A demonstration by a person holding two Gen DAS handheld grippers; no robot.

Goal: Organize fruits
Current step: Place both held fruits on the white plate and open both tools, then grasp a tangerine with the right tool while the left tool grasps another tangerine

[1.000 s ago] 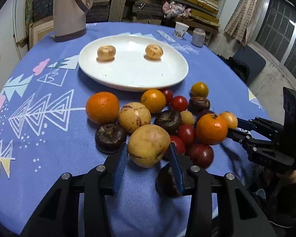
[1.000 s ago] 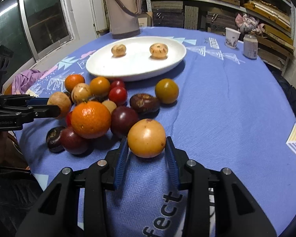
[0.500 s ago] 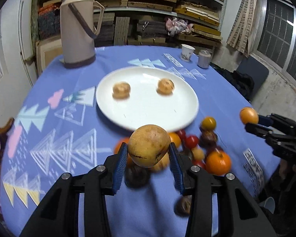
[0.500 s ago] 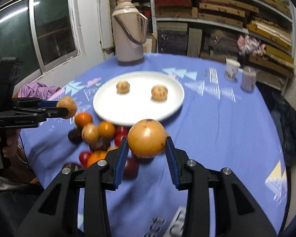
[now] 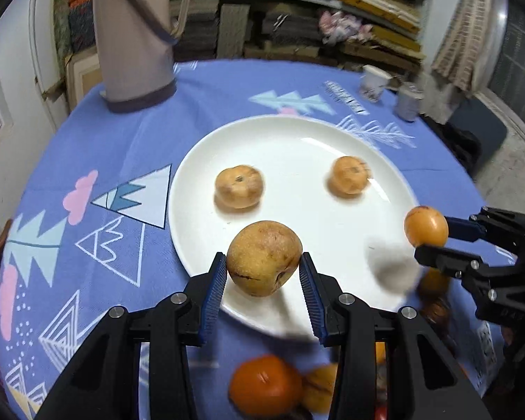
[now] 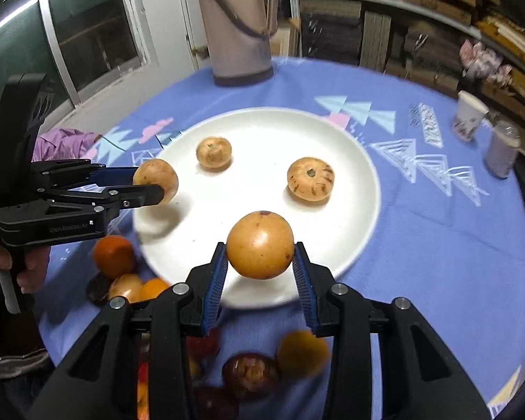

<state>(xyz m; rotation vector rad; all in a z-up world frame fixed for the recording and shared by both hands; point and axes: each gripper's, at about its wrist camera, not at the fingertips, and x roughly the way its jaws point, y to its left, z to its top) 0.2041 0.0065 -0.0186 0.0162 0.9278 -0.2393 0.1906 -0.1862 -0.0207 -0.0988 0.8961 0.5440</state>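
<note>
Above the near rim of the white plate [image 5: 192,161], we find the left gripper [image 5: 262,274] with its blue-padded fingers [image 5: 213,290] clamped on either side of a speckled yellow-brown fruit [image 5: 264,257]. Our right gripper [image 6: 259,267] likewise pinches a smooth orange-yellow fruit [image 6: 259,244] over the plate's near edge. Two small tan fruits [image 6: 213,153] already lie on the plate; loose fruits [image 6: 113,256] remain on the tabletop [image 6: 437,245] beside it.
</note>
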